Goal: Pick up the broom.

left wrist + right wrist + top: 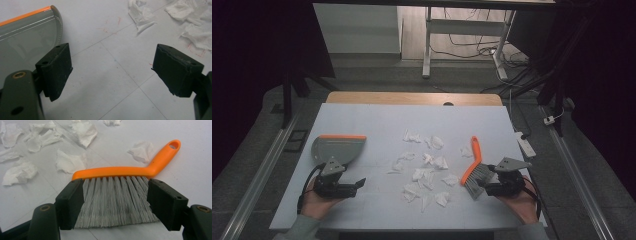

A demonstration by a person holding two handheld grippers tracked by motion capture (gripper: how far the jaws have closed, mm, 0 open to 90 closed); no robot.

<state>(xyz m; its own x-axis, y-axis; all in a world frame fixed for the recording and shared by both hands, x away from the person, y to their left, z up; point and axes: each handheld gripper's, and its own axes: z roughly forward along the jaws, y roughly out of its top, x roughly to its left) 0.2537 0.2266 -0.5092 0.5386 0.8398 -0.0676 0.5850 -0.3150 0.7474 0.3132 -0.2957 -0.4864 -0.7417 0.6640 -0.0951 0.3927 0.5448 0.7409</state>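
Brush [474, 169] lies on the right side of the white table [377, 120], orange handle pointing far, grey bristles toward the near edge. The right gripper [488, 183], held low in a hand [518, 202] that comes in from the near right corner, points left at the bristles. The right gripper view shows what the high view cannot: the bristles [113, 201] sit between the two jaws, which stand wide on either side of them; whether the pads press the bristles I cannot tell.

The left gripper [357, 184] rests low near the left edge, cupped in a hand [319, 202] with the forearm entering from the near side, and points right. Its jaws are spread with only bare table between them. The dustpan [337, 148] lies just beyond it; the left gripper view shows the pan's grey wall and orange rim [25, 16] beside the left jaw.

Paper scraps [427, 167] are scattered across the middle, between pan and brush.
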